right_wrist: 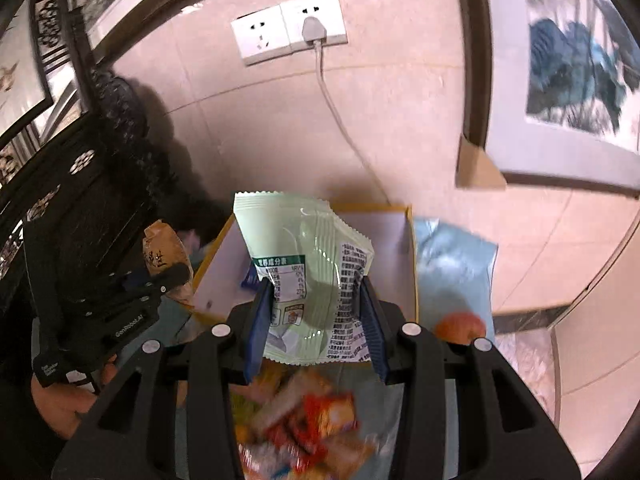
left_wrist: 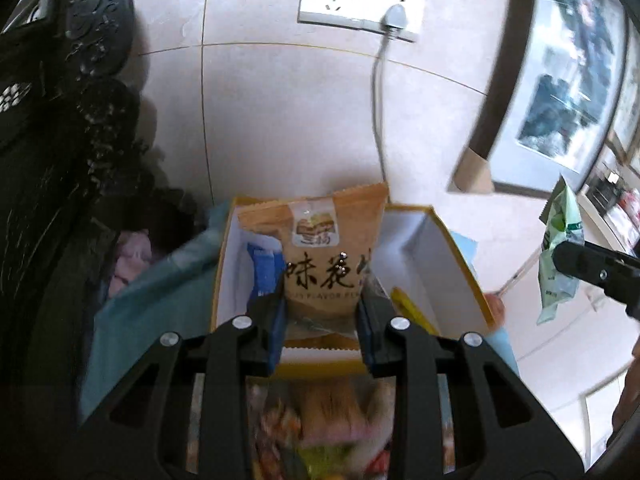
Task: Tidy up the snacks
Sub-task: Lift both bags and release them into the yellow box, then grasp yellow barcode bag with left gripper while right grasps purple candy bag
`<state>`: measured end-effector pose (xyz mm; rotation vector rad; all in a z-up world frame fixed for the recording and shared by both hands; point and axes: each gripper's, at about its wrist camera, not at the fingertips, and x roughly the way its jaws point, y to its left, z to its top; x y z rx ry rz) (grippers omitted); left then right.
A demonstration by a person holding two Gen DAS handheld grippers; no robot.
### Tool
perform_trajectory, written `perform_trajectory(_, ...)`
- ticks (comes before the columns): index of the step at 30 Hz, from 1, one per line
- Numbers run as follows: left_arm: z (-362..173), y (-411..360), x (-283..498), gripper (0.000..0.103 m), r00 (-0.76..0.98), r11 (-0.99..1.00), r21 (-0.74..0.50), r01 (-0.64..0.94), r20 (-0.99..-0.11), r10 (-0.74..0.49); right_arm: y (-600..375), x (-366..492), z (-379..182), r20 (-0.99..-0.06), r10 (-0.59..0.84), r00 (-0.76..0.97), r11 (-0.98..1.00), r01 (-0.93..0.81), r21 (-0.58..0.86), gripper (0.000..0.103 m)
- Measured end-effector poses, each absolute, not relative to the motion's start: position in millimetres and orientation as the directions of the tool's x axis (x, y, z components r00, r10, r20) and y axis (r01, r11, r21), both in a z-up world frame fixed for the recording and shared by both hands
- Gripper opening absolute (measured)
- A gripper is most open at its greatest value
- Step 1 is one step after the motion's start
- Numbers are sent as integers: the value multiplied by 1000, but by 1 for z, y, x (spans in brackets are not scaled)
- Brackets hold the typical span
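Orange packet pinched upright between left gripper pads, green packet clamped between right gripper pads, both above yellow-rimmed box.

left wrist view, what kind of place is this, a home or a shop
Probably a home: framed paintings lean against a tiled wall with a double wall socket, beside dark carved furniture, and a yellow-edged box holds snacks.
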<state>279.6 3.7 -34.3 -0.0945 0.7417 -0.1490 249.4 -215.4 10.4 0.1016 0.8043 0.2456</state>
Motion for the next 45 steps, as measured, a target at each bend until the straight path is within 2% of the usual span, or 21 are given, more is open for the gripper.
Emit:
perform_trajectory(5, -47, 3, 320, 31, 705, 993, -90, 74, -700, -116, -211, 286, -4, -718, 222, 660, 975, -164, 151, 43)
perform_trajectory(6, -50, 4, 325, 42, 697, 993, -86, 77, -708, -115, -210, 293, -10, -724, 218, 654, 976, -164, 146, 45)
perform_trajectory(7, -55, 5, 328, 58, 679, 992, -97, 82, -723, -127, -211, 298, -16, -738, 210, 642, 977, -160, 139, 48)
perform_trajectory(8, -61, 8, 332, 89, 657, 994, -96, 55, -746, -108, -211, 302, -21, -757, 188, 626, 982, -146, 123, 51)
perform_trajectory(9, -62, 12, 330, 96, 665, 996, -92, 22, -742, -83, -214, 303, -26, -767, 160, 621, 987, -125, 104, 56)
perform_trajectory(10, -61, 18, 324, 96, 682, 993, -116, 20, -725, -98, -217, 300, -29, -764, 155, 627, 988, -118, 104, 63)
perform_trajectory(11, -62, 21, 321, 96, 682, 991, -129, 25, -722, -111, -220, 297, -32, -763, 151, 628, 988, -112, 104, 64)
perform_trajectory(15, -65, 34, 296, 96, 678, 995, -100, 18, -730, -86, -227, 274, -47, -792, 184, 583, 983, -121, 139, 64)
perform_trajectory(19, -71, 56, 253, 96, 686, 989, -149, -14, -721, -99, -222, 234, -64, -817, 225, 531, 973, -156, 167, 66)
perform_trajectory(24, -120, 80, 188, 98, 621, 979, -190, -76, -777, -103, -201, 162, -108, -868, 264, 421, 951, -263, 162, 69)
perform_trajectory(31, -186, 37, 119, 98, 519, 988, -62, 139, -845, -126, -183, 99, -165, -918, 236, 318, 931, -346, 119, 69)
perform_trajectory(36, -200, 27, 104, 98, 495, 981, -72, 181, -855, -154, -168, 89, -181, -928, 188, 323, 914, -402, 45, 69)
perform_trajectory(41, -209, 11, 108, 98, 489, 977, -52, 208, -859, -150, -165, 102, -203, -943, 130, 307, 922, -388, 1, 69)
perform_trajectory(45, -220, -13, 111, 98, 483, 967, -6, 255, -865, -133, -168, 108, -221, -949, 145, 279, 933, -358, 37, 69)
